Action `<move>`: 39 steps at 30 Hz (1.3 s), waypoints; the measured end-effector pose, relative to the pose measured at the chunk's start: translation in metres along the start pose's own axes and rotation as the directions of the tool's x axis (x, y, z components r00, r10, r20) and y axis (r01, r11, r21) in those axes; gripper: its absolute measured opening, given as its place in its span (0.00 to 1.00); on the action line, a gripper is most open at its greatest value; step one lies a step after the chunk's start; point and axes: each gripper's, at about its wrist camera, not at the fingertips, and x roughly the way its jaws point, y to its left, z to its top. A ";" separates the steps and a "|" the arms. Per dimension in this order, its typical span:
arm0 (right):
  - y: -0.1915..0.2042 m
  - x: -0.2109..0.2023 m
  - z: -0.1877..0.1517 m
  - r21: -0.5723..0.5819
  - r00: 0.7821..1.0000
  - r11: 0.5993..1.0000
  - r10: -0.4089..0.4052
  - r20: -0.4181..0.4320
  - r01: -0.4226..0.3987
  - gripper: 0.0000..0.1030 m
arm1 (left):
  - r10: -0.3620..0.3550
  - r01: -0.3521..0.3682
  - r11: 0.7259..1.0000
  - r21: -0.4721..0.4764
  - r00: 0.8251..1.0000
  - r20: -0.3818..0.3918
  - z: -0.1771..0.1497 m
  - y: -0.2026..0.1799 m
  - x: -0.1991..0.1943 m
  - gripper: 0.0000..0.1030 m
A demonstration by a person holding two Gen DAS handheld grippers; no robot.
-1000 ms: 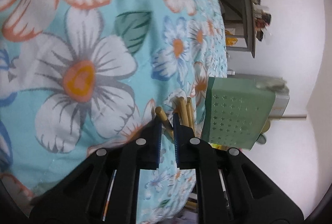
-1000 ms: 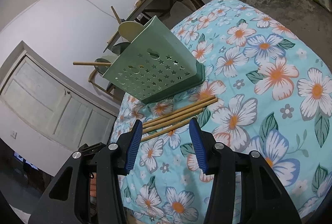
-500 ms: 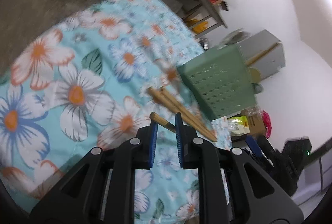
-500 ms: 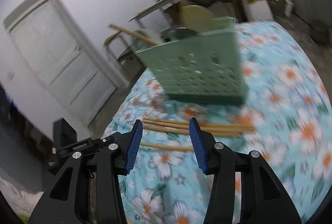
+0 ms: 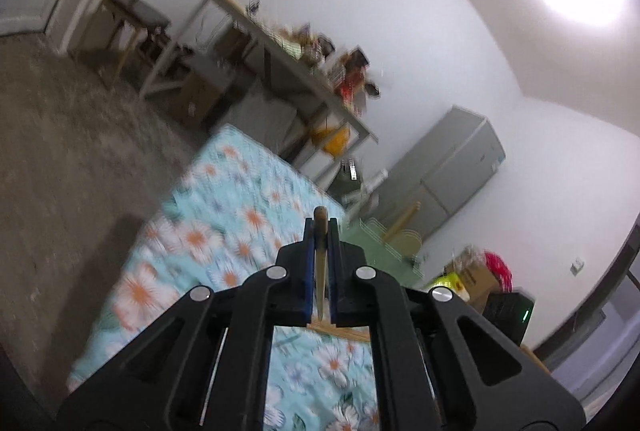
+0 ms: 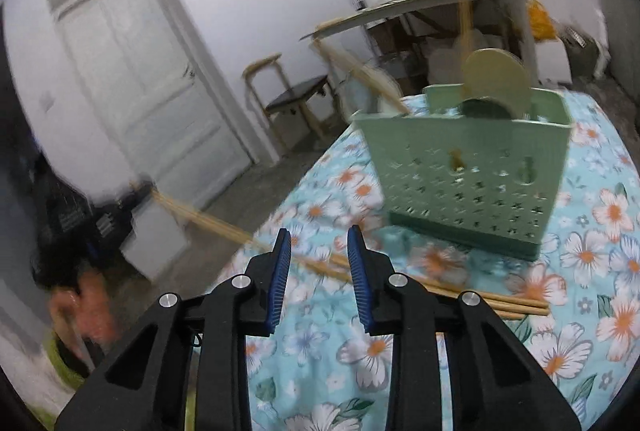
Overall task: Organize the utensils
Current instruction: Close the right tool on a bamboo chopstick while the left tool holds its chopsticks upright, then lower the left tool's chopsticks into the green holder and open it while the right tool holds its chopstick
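Floral cloth surface with holder and chopsticks

I see a turquoise flowered cloth (image 6: 592, 351) covering the surface; a green perforated utensil holder (image 6: 468, 175) stands upright on it, and loose wooden chopsticks (image 6: 500, 301) lie flat just in front of its base.

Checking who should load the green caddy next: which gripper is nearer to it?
Hard to call; probably the right. The right gripper, jaws closing with nothing between, faces the caddy across the chopsticks on the cloth. The left gripper, clamping a chopstick, is raised beside it.
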 end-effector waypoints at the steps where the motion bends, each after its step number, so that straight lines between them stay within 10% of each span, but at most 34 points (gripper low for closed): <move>1: 0.008 0.006 -0.003 -0.043 1.000 0.999 -0.023 -0.019 0.023 0.28 | 0.006 -0.006 1.000 -0.004 1.000 0.025 0.006 0.002 -0.008 0.04; 16: 0.056 0.111 -0.019 -0.479 0.956 0.873 -0.216 -0.200 0.097 0.24 | 0.147 -0.143 0.989 -0.038 0.981 0.125 0.028 0.028 -0.037 0.04; 28: 0.086 0.159 -0.045 -0.753 0.907 0.649 -0.374 -0.195 0.106 0.23 | 0.181 -0.173 0.982 -0.069 0.974 0.137 0.034 0.047 -0.041 0.04; 39: 0.085 0.119 -0.006 -0.643 0.941 0.729 -0.337 -0.037 0.235 0.06 | 0.195 -0.186 0.980 -0.070 0.969 0.152 0.036 0.049 -0.044 0.04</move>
